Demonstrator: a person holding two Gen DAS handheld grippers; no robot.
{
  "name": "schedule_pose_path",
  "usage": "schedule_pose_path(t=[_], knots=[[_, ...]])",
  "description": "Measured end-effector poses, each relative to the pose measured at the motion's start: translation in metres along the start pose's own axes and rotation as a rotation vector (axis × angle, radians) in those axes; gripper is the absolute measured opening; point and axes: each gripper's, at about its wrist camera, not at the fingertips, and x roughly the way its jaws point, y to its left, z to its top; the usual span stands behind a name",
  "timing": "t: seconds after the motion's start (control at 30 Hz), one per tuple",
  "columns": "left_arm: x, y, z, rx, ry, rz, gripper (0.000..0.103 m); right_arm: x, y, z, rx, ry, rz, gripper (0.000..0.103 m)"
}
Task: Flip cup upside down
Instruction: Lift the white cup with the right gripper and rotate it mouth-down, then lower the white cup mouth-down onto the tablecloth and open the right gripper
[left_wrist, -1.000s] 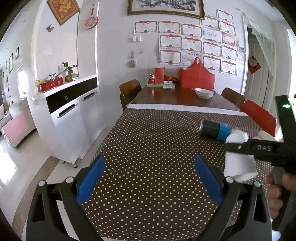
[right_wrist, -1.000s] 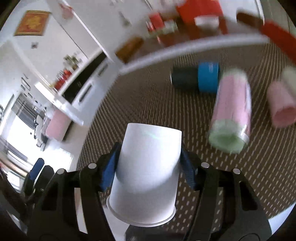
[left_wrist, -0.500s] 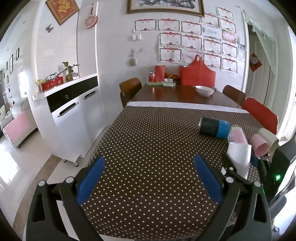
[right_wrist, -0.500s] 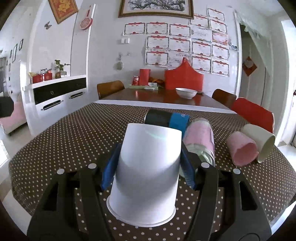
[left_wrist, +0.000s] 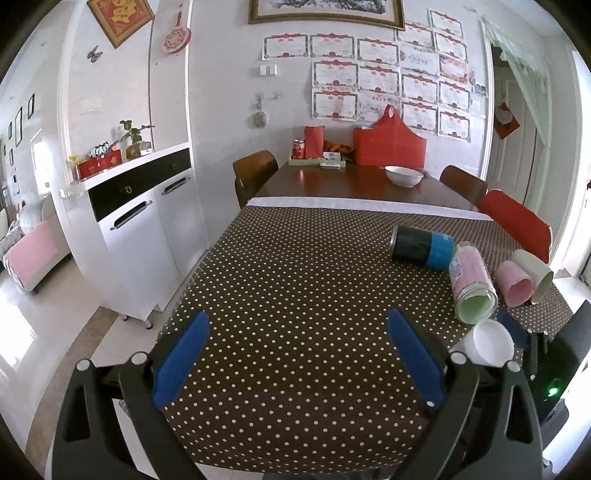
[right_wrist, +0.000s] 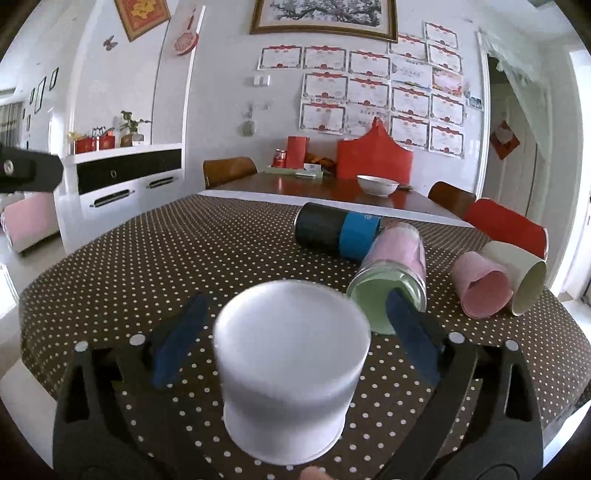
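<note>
A white paper cup (right_wrist: 291, 365) stands upside down, base up, on the dotted tablecloth (right_wrist: 184, 251) near the front edge. My right gripper (right_wrist: 295, 343) is open, its blue pads apart on either side of the cup and not touching it. In the left wrist view the same cup (left_wrist: 487, 341) shows at the right, between the right gripper's fingers. My left gripper (left_wrist: 295, 362) is open and empty over the cloth's front left part.
Behind the white cup lie a black and blue can (right_wrist: 336, 230), a pink jar with a green lid (right_wrist: 391, 280), a pink cup (right_wrist: 480, 290) and a cream cup (right_wrist: 517, 275). A white bowl (right_wrist: 376, 184) and red bags sit far back. A white cabinet (left_wrist: 136, 221) stands left.
The right gripper turned level, brought the cup down onto the cloth upside down, and opened its jaws off it. The left gripper stayed still.
</note>
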Motion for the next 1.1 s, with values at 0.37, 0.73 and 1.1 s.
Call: schedule_pose_path(t=[0.37, 0.73, 1.1], knots=[[-0.022, -0.006, 0.007, -0.001, -0.046, -0.013, 0.096, -0.035, -0.039, 0.04, 0.17, -0.016, 0.109, 0.097], [-0.069, -0.021, 0.019, 0.015, -0.154, -0.016, 0.096, -0.092, -0.074, 0.088, 0.253, -0.022, 0.089, 0.097], [-0.117, -0.03, 0.02, 0.021, -0.237, -0.017, 0.096, -0.156, -0.079, 0.097, 0.206, -0.064, -0.045, 0.097]])
